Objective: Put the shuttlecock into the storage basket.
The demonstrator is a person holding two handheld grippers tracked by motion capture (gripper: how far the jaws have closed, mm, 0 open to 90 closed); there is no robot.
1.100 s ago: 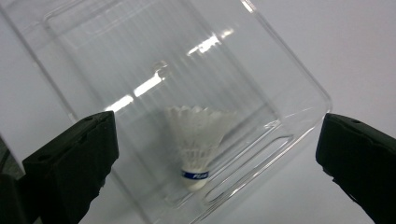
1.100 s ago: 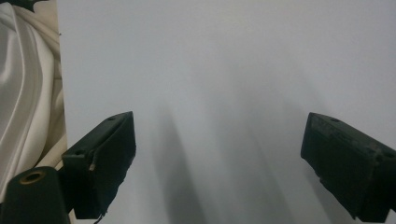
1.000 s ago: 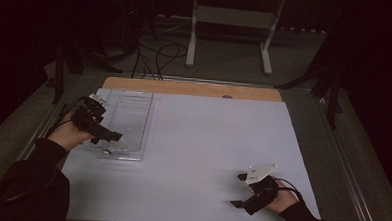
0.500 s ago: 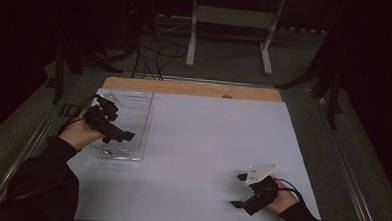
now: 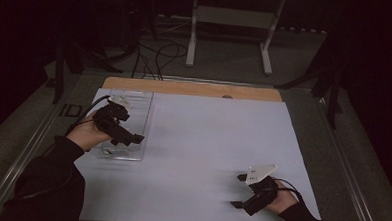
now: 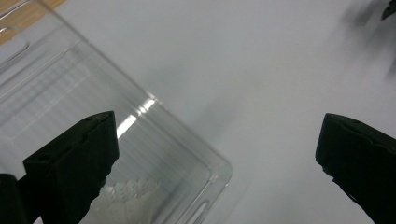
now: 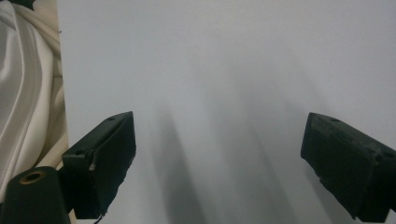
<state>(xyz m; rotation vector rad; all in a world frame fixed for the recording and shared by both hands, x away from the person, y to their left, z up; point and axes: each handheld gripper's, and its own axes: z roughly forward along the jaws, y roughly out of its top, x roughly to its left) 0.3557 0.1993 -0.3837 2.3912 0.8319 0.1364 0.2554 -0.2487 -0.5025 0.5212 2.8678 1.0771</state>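
A clear plastic tray (image 5: 136, 105) lies on the left side of the white mat (image 5: 208, 136). My left gripper (image 5: 127, 139) hovers over the tray's near half, jaws wide open and holding nothing. In the left gripper view the tray's rounded corner (image 6: 219, 172) sits between the jaws of the left gripper (image 6: 217, 126), and a small white ribbed object (image 6: 128, 196) lies inside the tray by the left jaw. My right gripper (image 5: 238, 191) rests low near the mat's front right, open and empty. In its own view the right gripper (image 7: 218, 122) faces bare white mat.
A wooden strip (image 5: 195, 88) borders the mat's far edge. Metal rails (image 5: 29, 148) run along both table sides. Cream cloth (image 7: 21, 93) hangs at the left of the right gripper view. Dark floor with cables and a stand (image 5: 228, 17) lies beyond.
My left gripper has slid to the right, from the tray's left edge to over the tray. The right gripper has stayed in place.
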